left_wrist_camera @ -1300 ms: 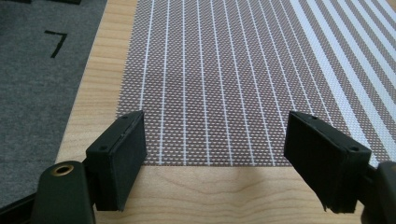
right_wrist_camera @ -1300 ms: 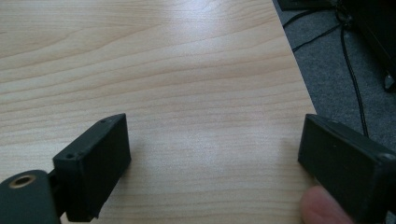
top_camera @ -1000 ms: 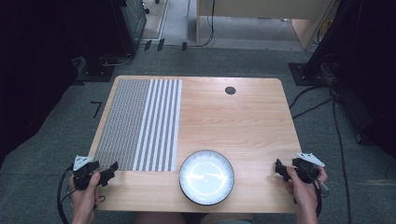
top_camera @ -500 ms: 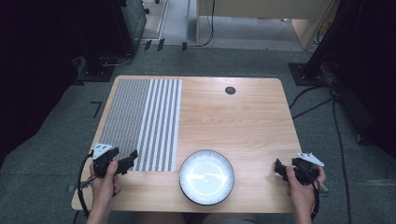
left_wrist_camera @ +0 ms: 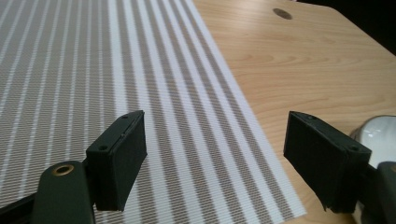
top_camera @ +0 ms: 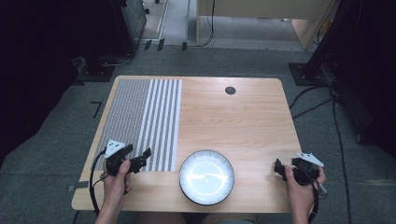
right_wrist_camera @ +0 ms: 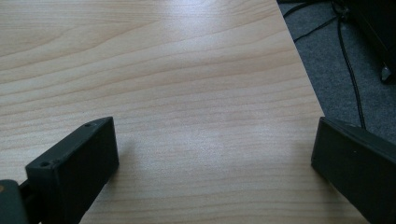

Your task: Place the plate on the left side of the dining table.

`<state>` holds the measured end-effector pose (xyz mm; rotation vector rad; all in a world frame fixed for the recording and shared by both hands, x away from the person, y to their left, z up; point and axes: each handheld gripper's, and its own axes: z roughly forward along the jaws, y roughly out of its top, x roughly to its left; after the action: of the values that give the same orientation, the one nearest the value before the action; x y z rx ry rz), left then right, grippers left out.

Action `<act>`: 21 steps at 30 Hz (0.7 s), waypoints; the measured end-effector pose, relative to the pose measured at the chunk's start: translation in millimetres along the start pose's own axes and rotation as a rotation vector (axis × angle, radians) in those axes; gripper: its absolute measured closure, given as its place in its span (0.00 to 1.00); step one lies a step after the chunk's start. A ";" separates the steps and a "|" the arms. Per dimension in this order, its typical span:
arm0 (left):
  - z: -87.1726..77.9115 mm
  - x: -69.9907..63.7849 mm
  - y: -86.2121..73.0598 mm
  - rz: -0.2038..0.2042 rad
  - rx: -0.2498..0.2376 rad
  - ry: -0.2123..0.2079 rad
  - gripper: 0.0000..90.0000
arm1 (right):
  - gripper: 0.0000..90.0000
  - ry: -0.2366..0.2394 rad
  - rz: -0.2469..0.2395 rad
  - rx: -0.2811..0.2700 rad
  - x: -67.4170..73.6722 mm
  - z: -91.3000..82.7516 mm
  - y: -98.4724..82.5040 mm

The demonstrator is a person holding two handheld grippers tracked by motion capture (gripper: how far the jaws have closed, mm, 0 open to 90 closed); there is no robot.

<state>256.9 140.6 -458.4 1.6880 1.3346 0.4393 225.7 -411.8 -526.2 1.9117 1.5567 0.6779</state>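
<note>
Placemat (top_camera: 140, 122) long axis runs front–back; left tongs (top_camera: 144, 157) open over near edge.

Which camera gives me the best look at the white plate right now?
The high view: the whole plate shows, round with a dark rim, at the table's near edge beside the striped mat. The left gripper view catches just a white sliver of it behind the right-hand jaw. The right gripper view looks at bare wood.

1. One wooden table (top_camera: 243, 121) is carrying everything.
2. One striped placemat (top_camera: 140, 116) is lying along the table's left edge.
3. One round white plate (top_camera: 207, 177) is sitting at the near edge.
4. Two handheld grippers are hovering: the left gripper (top_camera: 142, 158) over the placemat's near corner, the right gripper (top_camera: 279, 169) by the near right corner.
</note>
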 end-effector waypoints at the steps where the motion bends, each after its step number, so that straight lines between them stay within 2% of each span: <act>1: 0.3 -6.5 0.0 0.014 0.004 -0.017 0.23 | 0.00 -0.003 0.002 0.000 0.5 0.1 0.1; 4: 0.7 -12.1 0.1 0.020 0.008 -0.034 0.23 | 0.01 -0.006 0.007 -0.001 1.1 0.2 0.2; 5: 0.9 -14.4 0.0 0.024 0.012 -0.041 0.22 | 0.05 -0.011 0.016 -0.005 2.0 -0.7 0.5; 6: 1.4 -16.6 -0.4 0.023 0.015 -0.045 0.22 | 0.05 -0.011 0.016 -0.005 2.0 -0.7 0.5; 10: 4.2 -23.8 -2.6 0.025 0.028 -0.056 0.22 | 0.08 -0.035 0.029 -0.028 6.2 -5.4 3.0; 15: 6.0 -30.0 -4.0 0.023 0.038 -0.064 0.21 | 0.08 -0.008 0.026 -0.056 16.9 -15.6 9.0; 17: 5.9 -33.4 -4.9 0.030 0.039 -0.068 0.21 | 0.08 0.024 0.031 -0.071 24.6 -23.3 13.3; 20: 6.5 -35.6 -5.5 0.034 0.044 -0.070 0.21 | 0.08 0.043 0.035 -0.081 30.0 -28.6 15.7; 21: 7.5 -37.7 -6.1 0.037 0.052 -0.071 0.21 | 0.08 0.067 0.037 -0.094 35.5 -33.5 17.6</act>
<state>245.7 103.3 -458.0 1.7574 1.2749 0.3646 221.2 -375.7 -489.2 1.8697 1.5061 0.8246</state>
